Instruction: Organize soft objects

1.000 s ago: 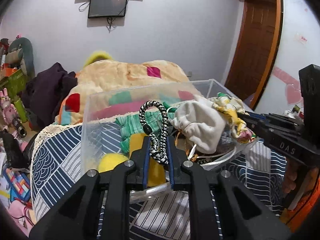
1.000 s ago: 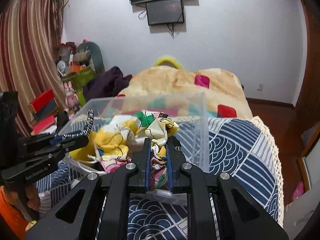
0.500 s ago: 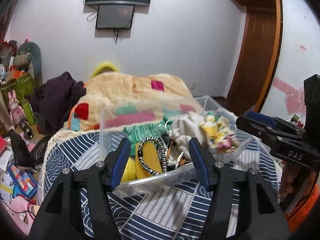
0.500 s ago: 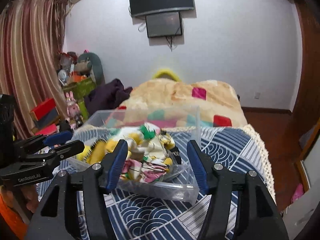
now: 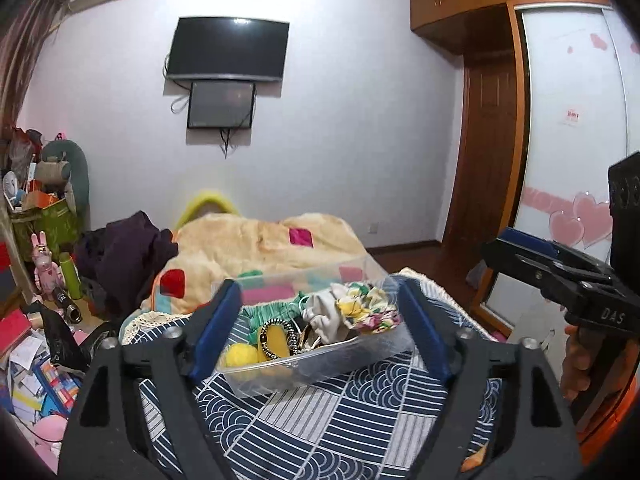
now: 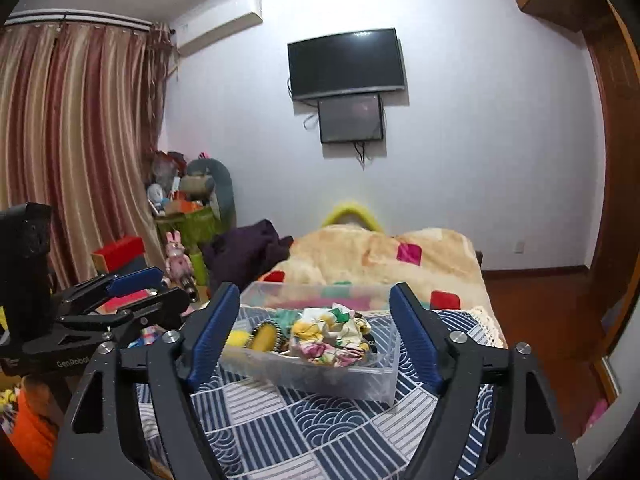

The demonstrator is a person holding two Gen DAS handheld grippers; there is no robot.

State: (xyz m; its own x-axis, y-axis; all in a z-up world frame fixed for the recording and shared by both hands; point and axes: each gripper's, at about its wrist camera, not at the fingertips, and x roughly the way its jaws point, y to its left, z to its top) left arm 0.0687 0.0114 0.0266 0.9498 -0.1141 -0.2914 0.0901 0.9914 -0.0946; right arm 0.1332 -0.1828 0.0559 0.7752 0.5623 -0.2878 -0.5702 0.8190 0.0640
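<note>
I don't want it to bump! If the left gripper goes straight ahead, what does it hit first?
Probably the clear plastic bin of soft things: it sits between the left gripper's open jaws.

The yellow thing [image 5: 208, 204] behind the blanket [image 5: 256, 240] is too blurry to make out. The bin's [image 6: 340, 380] lower contents are buried under the floral cloth [image 6: 328, 340]. The right tool [image 5: 560, 276] is cut off by the frame edge.

bins: 1 [image 6: 320, 380] | screens: 2 (wall-mounted) [image 6: 346, 66] | tongs: 2 [image 5: 320, 334]
</note>
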